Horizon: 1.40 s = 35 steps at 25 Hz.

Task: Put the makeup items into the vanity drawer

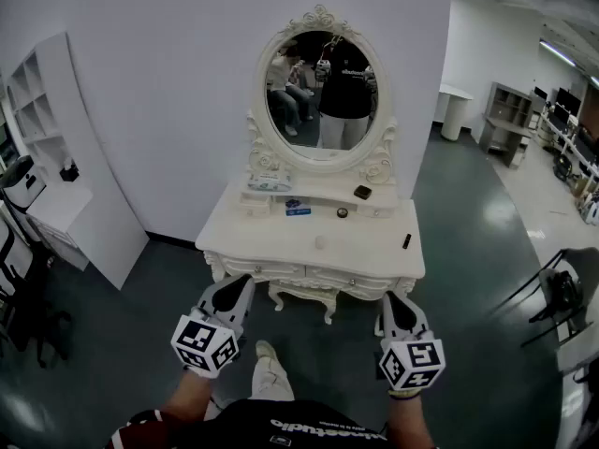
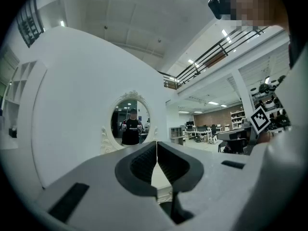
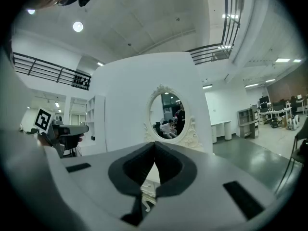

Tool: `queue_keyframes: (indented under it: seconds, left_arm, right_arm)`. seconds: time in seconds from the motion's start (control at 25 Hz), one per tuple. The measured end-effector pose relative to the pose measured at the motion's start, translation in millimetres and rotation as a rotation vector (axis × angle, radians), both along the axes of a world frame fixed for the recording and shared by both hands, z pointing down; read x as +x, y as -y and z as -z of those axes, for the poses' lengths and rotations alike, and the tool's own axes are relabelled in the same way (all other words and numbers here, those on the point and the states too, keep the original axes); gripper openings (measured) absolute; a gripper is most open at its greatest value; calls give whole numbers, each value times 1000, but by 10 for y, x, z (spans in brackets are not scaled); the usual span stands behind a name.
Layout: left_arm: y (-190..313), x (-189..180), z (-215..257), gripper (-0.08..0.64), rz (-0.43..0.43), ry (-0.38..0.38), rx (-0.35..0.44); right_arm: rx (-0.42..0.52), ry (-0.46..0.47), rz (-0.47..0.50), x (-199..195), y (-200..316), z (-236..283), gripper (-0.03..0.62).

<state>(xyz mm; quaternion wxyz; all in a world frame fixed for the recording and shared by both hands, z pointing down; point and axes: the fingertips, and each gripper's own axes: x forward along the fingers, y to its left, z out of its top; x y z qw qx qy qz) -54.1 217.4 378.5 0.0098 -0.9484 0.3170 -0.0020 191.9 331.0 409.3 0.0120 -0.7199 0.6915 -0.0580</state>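
A white vanity (image 1: pixel 281 241) with an oval mirror (image 1: pixel 323 90) stands against the wall ahead of me. On its top lie a blue box (image 1: pixel 298 207), a small round black item (image 1: pixel 343 212), a dark compact (image 1: pixel 362 192), a thin black stick (image 1: pixel 406 241) and a pale round item (image 1: pixel 321 242). The drawer fronts (image 1: pixel 281 271) look closed. My left gripper (image 1: pixel 231 290) and right gripper (image 1: pixel 397 305) hover level in front of the vanity, short of it, both shut and empty. In the gripper views the left gripper (image 2: pixel 157 146) and right gripper (image 3: pixel 154 146) show pads meeting, with the mirror (image 2: pixel 130 124) (image 3: pixel 170 115) beyond.
A white shelf unit (image 1: pixel 56 157) stands at the left by a dark chair (image 1: pixel 23 297). Another chair (image 1: pixel 562 293) sits at the right. Open grey floor (image 1: pixel 468 251) lies right of the vanity. A pale box (image 1: pixel 270 181) rests on the vanity's raised shelf.
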Motion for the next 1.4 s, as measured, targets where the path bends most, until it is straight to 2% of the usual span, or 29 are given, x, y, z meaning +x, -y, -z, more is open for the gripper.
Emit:
queue_keyframes:
  seconds: [0.44,0.8,1.12,1.4]
  left_arm:
    - [-80,-82,-11,9,7,27,-1]
    - [-35,-49,-7,9,-17,16,5]
    - [256,-144,-77,9,-6,7,-8]
    - [732,-243,-173,9,19,-8,-49]
  right_arm:
    - [7,13,4,-42,-47,-24,-9]
    - [30,13,-15,-89,-21,25,-8]
    - [7,-5,8,-216,306,-16,-8]
    - [-21,-12,35,-296,798,-33,-8]
